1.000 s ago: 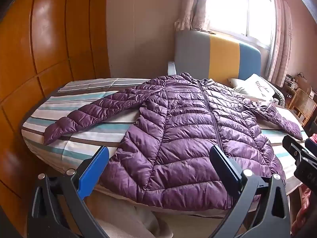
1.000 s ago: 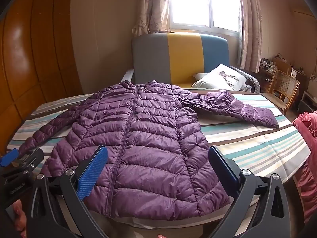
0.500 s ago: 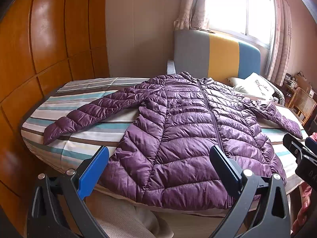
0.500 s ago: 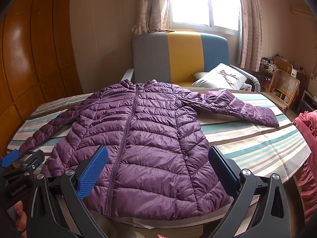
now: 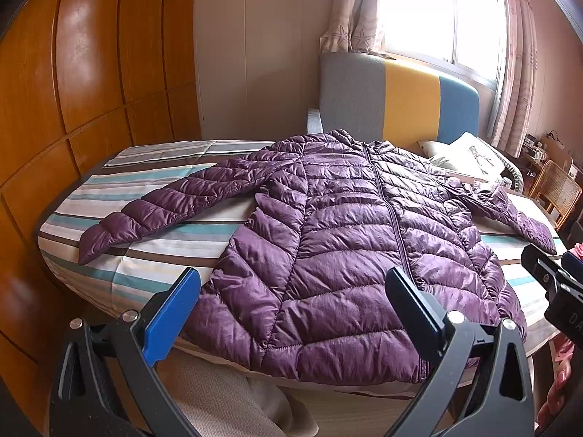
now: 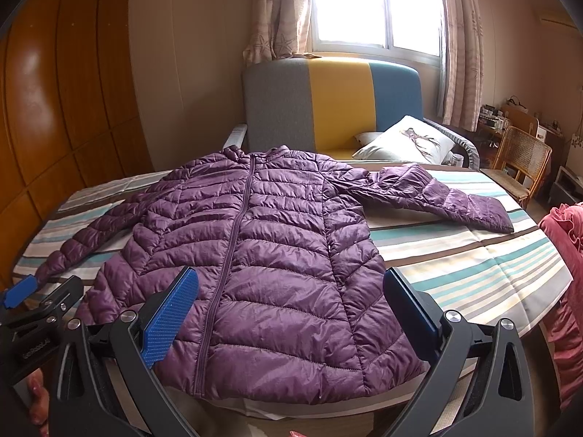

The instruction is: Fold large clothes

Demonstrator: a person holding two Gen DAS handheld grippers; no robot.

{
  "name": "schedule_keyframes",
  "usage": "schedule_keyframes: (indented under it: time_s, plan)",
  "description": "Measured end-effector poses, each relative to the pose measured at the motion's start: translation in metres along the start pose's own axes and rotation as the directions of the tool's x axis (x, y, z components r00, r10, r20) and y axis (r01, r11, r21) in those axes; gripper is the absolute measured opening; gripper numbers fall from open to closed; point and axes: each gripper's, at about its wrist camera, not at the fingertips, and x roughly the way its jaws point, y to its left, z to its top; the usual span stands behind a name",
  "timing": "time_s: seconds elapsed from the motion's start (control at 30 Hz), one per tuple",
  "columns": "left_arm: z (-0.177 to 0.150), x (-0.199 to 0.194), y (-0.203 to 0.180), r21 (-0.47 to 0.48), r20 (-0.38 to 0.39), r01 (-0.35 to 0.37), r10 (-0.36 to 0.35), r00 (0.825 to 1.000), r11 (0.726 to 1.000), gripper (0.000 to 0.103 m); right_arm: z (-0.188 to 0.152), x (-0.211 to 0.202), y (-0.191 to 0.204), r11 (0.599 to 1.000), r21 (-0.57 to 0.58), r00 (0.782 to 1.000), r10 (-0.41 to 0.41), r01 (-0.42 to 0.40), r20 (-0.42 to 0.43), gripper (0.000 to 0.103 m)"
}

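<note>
A purple quilted puffer jacket [image 5: 349,240] [image 6: 262,251] lies flat and zipped on a striped bedsheet [image 5: 153,255] [image 6: 473,266], hem toward me, both sleeves spread out sideways. My left gripper [image 5: 291,306] hovers open over the hem's left half, nothing between its blue-padded fingers. Over the hem's right half my right gripper [image 6: 288,306] also stands open and empty. Each gripper's side shows at the other view's edge, the right one [image 5: 550,284] and the left one [image 6: 32,298].
A grey, yellow and blue headboard [image 6: 335,105] and a white pillow [image 6: 408,142] stand behind the bed. Wooden wardrobe panels [image 5: 73,91] line the left. A wicker chair [image 6: 521,160] is at the right, pink fabric [image 6: 564,240] beside the bed. A window [image 6: 375,3] is behind.
Both views have shifted only slightly; the jacket and both open grippers stay as they were.
</note>
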Motion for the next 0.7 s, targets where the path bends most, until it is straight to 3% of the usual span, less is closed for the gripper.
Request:
schedule_keyframes:
  time_s: [0.7]
  plan:
    - [-0.0046, 0.0026, -0.0044, 0.002, -0.017, -0.001, 0.001, 1.0, 1.0, 0.101, -0.0021, 0.0005, -0.001, 1.0, 0.002, 1.0, -0.002, 0.002, -0.007, 0.1]
